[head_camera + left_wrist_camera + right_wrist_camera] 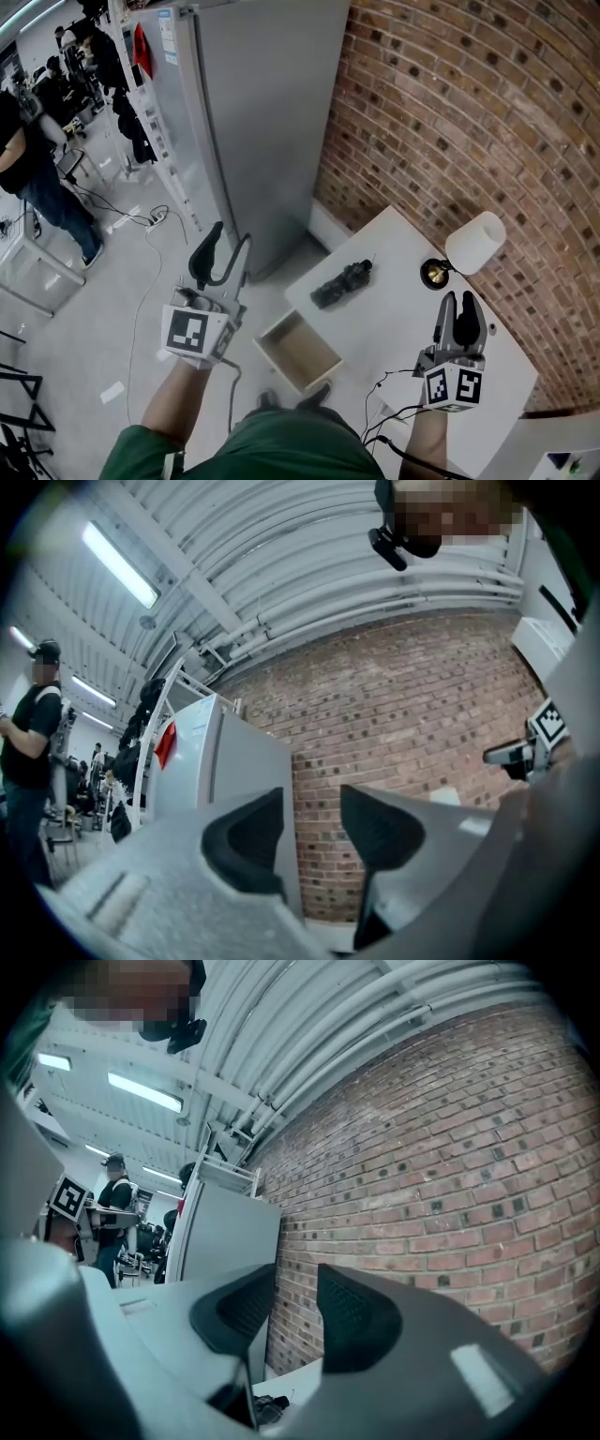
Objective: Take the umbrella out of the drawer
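A black folded umbrella (341,284) lies on the white table (394,323), left of its middle. Below the table's near left edge the drawer (274,361) stands pulled out, and its inside looks bare. My left gripper (232,234) is raised left of the drawer, away from the table, over the floor. Its jaws stand a little apart with nothing between them (311,832). My right gripper (458,298) hovers over the table's right part, right of the umbrella. Only a narrow gap shows between its jaws (295,1307), and they hold nothing.
A lamp with a white shade (475,242) and brass base (433,273) stands at the table's far right edge. A tall grey refrigerator (262,122) stands against the brick wall (469,112). Cables (392,386) trail over the table's near edge. People (33,169) stand far left.
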`<action>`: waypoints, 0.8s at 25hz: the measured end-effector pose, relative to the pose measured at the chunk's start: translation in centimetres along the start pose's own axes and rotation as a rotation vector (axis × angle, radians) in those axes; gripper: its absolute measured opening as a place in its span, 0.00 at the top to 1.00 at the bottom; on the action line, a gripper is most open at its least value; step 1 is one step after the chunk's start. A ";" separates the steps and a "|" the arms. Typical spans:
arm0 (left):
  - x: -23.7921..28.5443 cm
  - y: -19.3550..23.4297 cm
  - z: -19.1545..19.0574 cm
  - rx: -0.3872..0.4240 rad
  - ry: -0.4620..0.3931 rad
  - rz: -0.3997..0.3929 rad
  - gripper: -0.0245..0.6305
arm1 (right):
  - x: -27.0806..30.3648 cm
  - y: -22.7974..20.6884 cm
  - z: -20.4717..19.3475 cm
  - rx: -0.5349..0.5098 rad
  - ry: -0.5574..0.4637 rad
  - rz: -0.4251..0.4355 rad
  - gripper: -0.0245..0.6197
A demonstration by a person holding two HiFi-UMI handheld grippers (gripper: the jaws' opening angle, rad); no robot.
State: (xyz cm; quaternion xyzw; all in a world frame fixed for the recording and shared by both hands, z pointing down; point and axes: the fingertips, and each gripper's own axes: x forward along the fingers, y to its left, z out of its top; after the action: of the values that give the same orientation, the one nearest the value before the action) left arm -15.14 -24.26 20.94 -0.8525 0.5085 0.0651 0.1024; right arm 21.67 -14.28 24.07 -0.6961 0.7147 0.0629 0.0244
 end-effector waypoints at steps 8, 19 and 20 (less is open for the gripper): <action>0.9 -0.5 -0.6 -0.008 0.013 -0.012 0.67 | 0.3 -0.8 -0.2 0.006 0.002 -0.012 0.75; 1.9 -1.0 -1.2 -0.001 0.030 -0.016 0.67 | 1.0 -1.4 -1.0 0.014 0.006 -0.014 0.75; 2.0 -1.0 -1.2 0.002 0.033 -0.018 0.67 | 1.0 -1.4 -1.1 0.016 0.009 -0.012 0.75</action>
State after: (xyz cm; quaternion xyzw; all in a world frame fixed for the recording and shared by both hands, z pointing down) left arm -13.29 -25.76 21.83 -0.8578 0.5025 0.0495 0.0955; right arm 23.10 -15.48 24.94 -0.7005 0.7110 0.0540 0.0274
